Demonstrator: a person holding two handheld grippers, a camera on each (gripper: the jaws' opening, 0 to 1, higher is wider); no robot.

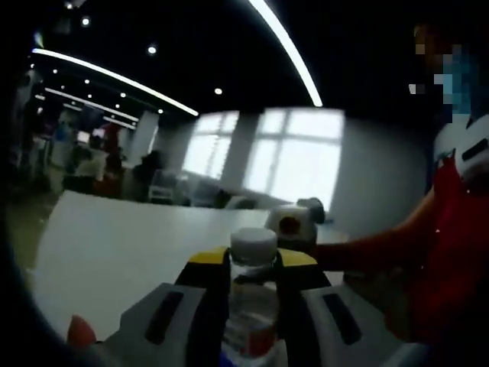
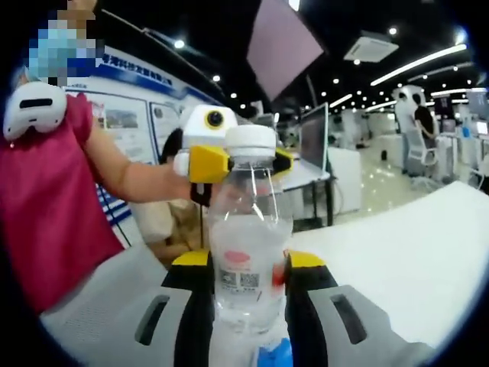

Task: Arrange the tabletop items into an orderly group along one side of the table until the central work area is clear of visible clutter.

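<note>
The water bottle (image 2: 250,245) stood upright between both claws: right claw (image 2: 248,267) clamped its body, left claw (image 1: 252,267) its neck.

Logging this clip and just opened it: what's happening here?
A person in a red top holds a gripper in each hand. Both the left gripper and the right gripper have a clear, white-capped plastic bottle between their jaws, held above the white table. Whether that is one shared bottle cannot be told.
</note>
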